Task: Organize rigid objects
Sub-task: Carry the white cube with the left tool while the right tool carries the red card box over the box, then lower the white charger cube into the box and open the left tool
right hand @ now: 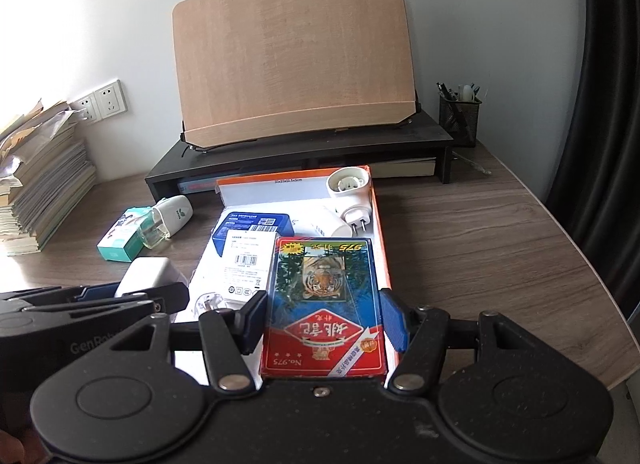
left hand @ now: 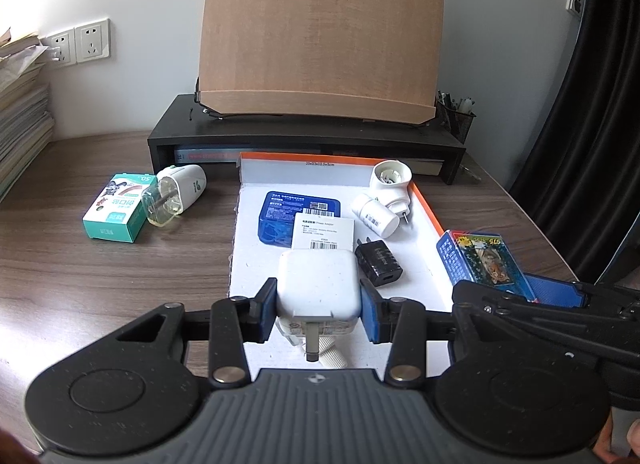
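My left gripper (left hand: 318, 304) is shut on a white power adapter (left hand: 318, 284) and holds it over the near end of the orange-edged box lid (left hand: 430, 208). My right gripper (right hand: 322, 318) is shut on a playing card box with a tiger picture (right hand: 324, 304), held above the lid's right edge (right hand: 382, 232). In the lid lie a blue box (left hand: 280, 216), a white label box (left hand: 324, 234), a black charger (left hand: 380, 264) and two white plug devices (left hand: 390, 180). The card box also shows in the left wrist view (left hand: 480, 260).
A teal box (left hand: 116, 210) and a white mosquito-liquid heater (left hand: 176, 192) lie on the desk left of the lid. A black monitor riser (left hand: 308, 136) with a wooden book stand (left hand: 320, 36) stands behind. A paper stack (right hand: 44, 180) sits far left, a pen holder (right hand: 460, 116) far right.
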A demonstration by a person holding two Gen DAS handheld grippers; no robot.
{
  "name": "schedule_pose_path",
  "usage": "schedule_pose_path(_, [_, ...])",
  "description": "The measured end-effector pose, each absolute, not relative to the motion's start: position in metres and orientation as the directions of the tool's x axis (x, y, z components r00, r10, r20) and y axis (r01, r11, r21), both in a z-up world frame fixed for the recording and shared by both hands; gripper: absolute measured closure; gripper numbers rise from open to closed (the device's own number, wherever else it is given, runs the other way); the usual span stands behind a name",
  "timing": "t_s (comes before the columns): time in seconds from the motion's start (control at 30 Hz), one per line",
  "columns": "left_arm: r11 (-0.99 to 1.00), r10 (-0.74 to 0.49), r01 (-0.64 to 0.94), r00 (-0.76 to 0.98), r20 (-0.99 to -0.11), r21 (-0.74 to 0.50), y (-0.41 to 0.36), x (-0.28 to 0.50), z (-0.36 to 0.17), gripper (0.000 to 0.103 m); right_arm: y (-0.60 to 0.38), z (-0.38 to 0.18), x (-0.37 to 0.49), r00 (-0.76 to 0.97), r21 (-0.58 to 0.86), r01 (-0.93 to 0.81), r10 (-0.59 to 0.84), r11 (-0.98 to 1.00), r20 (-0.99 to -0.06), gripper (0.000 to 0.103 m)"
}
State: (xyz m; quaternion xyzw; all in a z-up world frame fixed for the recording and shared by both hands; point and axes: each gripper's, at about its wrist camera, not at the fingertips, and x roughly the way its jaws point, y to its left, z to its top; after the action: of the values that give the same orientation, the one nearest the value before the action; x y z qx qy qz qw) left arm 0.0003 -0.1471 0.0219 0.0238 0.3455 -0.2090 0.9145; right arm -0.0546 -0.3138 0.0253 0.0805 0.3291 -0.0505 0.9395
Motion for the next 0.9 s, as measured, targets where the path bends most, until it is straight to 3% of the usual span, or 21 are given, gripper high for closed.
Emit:
schedule_pose_path(0.73, [0.905, -0.371, 0.415, 0.655, -0.658, -0.098, -0.156, 0.008, 0.016, 0.061, -0.318, 0.019, -0.051, 0.763, 0.127, 0.143, -0.027, 0.982, -0.645, 0.032])
schedule_pose_path(0.77, [0.905, -0.371, 0.414, 0.659, -0.655, -0.096, -0.155, 0.008, 0.017, 0.069, -0.318, 0.019, -0.050, 0.765, 0.128, 0.141, -0.026, 0.982, -0.644, 0.032])
schedule_pose_path(0.9, [0.908, -0.365, 0.411, 0.675, -0.641, -0.084, -0.155, 0.011, 0.022, 0.070, -0.317, 0.020, -0.045, 0.771, 0.134, 0.135, -0.019, 0.982, -0.637, 0.032])
